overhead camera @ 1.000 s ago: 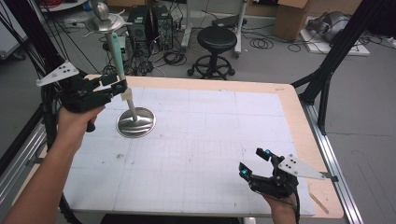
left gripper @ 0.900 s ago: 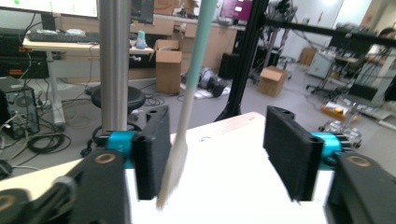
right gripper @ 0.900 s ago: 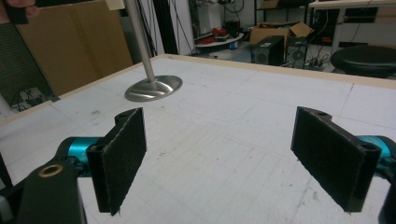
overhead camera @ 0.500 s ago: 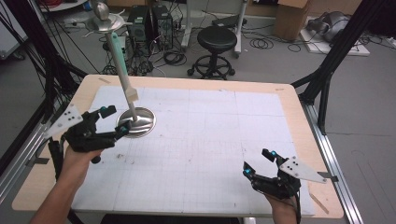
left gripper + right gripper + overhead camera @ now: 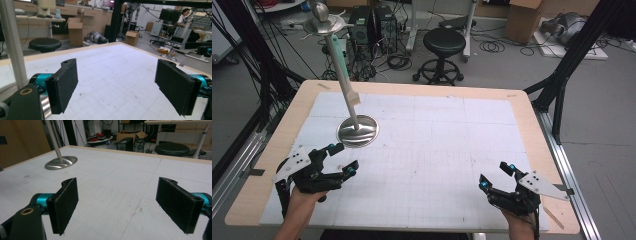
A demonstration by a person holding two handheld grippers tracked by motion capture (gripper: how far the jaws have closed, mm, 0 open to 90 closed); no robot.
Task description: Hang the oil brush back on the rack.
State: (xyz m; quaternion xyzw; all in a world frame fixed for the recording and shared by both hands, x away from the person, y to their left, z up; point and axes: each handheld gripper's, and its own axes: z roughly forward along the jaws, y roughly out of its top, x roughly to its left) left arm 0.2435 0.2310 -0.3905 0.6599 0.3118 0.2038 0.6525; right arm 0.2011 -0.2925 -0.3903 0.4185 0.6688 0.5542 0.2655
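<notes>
A metal stand [image 5: 357, 131] with a round base and a tall pole rises from the left half of the white gridded mat [image 5: 432, 150]; a small dish and a metal ball sit at its top. My left gripper [image 5: 343, 159] rests open near the front left, just in front of the stand's base, holding nothing. My right gripper [image 5: 497, 176] is open at the front right, also bare. The stand's base [image 5: 61, 162] lies far off to the left in the right gripper view. The pole [image 5: 13, 47] passes at the left edge of the left gripper view.
The wooden table edge [image 5: 532, 120] frames the mat. A black stool [image 5: 443, 47], computer cases and cables stand on the floor behind the table. A black frame leg [image 5: 562, 75] rises at the right. Cardboard boxes [image 5: 75, 31] sit beyond the far edge.
My left gripper has come away from the stand's pole, moving toward the front left of the mat and lower. The right gripper has shifted only slightly.
</notes>
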